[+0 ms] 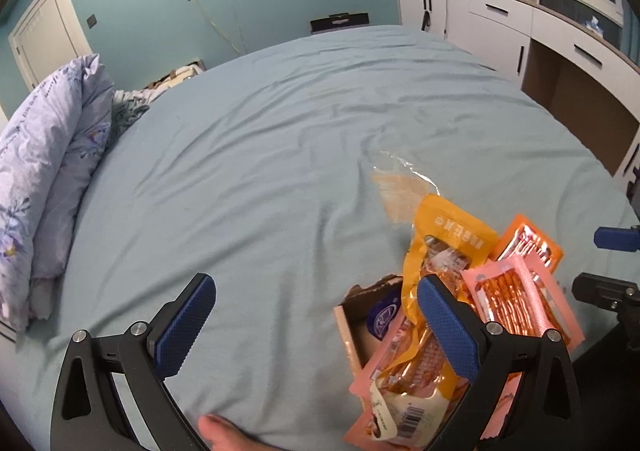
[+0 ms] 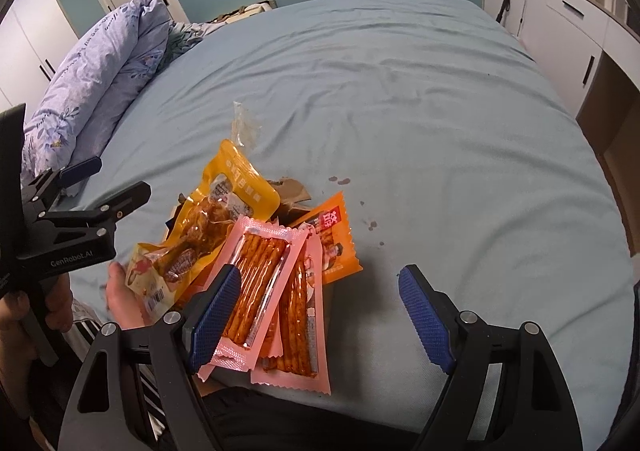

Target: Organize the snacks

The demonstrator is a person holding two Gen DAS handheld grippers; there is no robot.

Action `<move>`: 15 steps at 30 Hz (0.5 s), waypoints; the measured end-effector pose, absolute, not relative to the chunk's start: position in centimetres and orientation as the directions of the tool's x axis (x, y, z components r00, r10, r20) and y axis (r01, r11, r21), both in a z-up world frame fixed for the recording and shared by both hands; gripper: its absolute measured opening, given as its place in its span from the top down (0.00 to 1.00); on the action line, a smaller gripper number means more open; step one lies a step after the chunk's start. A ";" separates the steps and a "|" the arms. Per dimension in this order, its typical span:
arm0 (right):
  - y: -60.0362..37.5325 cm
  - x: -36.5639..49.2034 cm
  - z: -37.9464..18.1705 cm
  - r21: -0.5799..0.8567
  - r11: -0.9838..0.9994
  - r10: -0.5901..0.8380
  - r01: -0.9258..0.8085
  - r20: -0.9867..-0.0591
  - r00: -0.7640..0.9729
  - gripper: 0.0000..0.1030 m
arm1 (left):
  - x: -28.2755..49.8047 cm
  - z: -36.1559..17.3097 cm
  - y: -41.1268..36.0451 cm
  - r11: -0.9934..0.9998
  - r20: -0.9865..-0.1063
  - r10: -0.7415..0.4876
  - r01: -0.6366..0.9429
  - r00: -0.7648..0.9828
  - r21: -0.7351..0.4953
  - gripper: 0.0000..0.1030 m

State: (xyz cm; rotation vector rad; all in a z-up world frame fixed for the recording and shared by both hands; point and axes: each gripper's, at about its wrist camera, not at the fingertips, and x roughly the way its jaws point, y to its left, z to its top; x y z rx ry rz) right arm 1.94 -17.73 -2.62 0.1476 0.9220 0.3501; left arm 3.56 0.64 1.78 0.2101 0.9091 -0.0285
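Note:
A pile of snack packets lies on the blue bed sheet (image 2: 400,91), over a torn cardboard box (image 1: 352,327). It holds a yellow chicken-leg packet (image 2: 236,187), pink spicy-stick packets (image 2: 256,275) and an orange packet (image 2: 336,243). My left gripper (image 1: 316,325) is open and empty; its right finger is over the pile (image 1: 440,311). My right gripper (image 2: 320,315) is open and empty; its left finger lies over the pink packets. The left gripper also shows at the left of the right wrist view (image 2: 80,203).
A clear plastic wrapper (image 1: 400,179) lies beyond the pile. A folded floral quilt (image 1: 52,155) lies at the bed's left side. White cabinets (image 1: 520,31) run along the right. Dark stains (image 2: 340,181) mark the sheet right of the pile.

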 end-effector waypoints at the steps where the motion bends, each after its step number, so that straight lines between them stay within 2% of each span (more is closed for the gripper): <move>1: -17.7 1.9 -2.6 0.269 0.934 0.356 -0.234 -0.753 0.554 0.22 | 3.6 1.8 0.7 0.980 -0.788 0.058 0.114 0.613 0.161 0.00; 15: -17.5 2.1 -2.8 0.265 0.934 0.355 -0.240 -0.751 0.557 0.22 | 3.4 2.0 0.6 0.978 -0.761 0.080 0.095 0.644 0.183 0.00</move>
